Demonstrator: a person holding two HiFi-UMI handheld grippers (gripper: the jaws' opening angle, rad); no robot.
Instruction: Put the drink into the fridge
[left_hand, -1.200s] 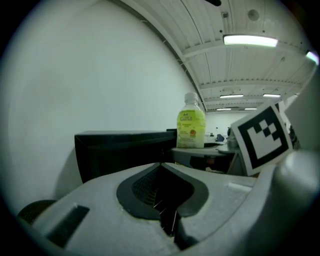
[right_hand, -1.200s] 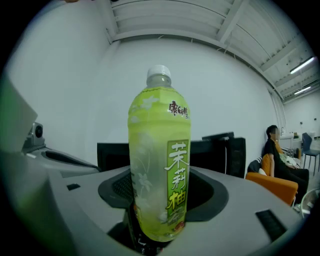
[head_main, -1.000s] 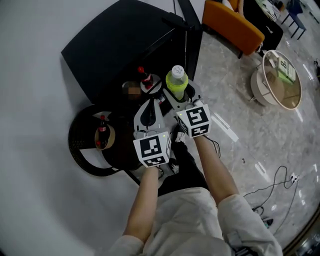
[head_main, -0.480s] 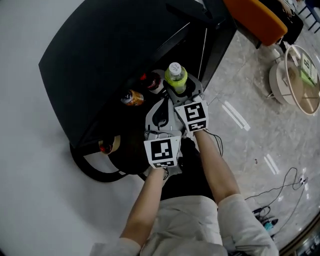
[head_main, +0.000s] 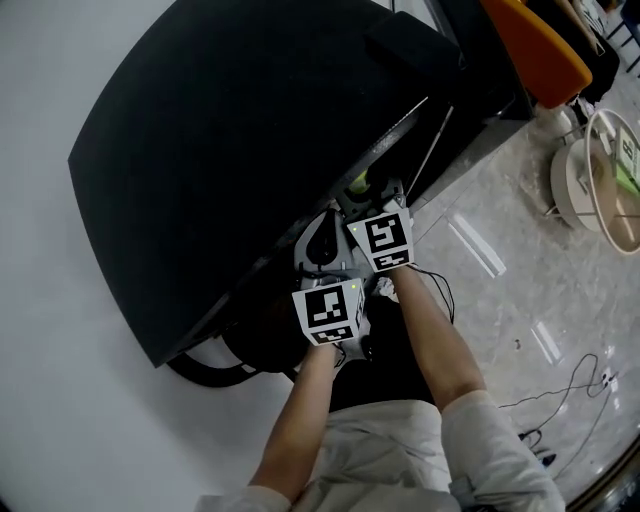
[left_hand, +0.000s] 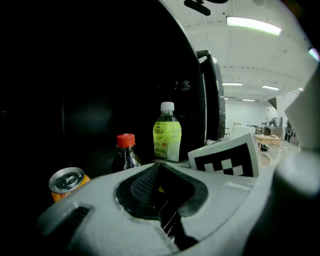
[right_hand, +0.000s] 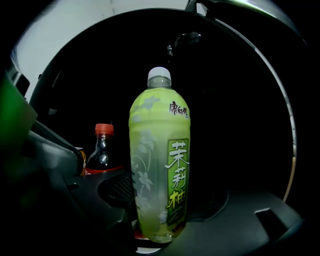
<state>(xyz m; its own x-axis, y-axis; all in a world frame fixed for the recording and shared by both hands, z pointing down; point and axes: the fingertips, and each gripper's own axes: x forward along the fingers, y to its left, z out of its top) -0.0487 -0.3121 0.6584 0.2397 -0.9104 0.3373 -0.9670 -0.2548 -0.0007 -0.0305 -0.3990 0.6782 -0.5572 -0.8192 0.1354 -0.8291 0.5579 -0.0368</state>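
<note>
Currently green drink bottle (right_hand: 160, 165): clear plastic, white cap, upright, pale floral label. It is clamped low on its body between the dark jaws of the right gripper (right_hand: 160, 220) at the mouth of the fridge (head_main: 250, 130). The fridge is a black, matte, rounded box with a dark inside. Far left of the drink stands a cola bottle (right_hand: 102, 150), dark with a red cap. Further left is an orange can (left_hand: 67, 182) with a silver top. The left gripper (left_hand: 162, 190) sits near and left of the right one, its grey moulded jaws together with nothing between them. Both grippers carry white cubes with black square markers (head_main: 330, 312). To the right lies a glossy, stone-look floor (head_main: 520, 290), with an orange seat (head_main: 530, 50) at far right.
</note>
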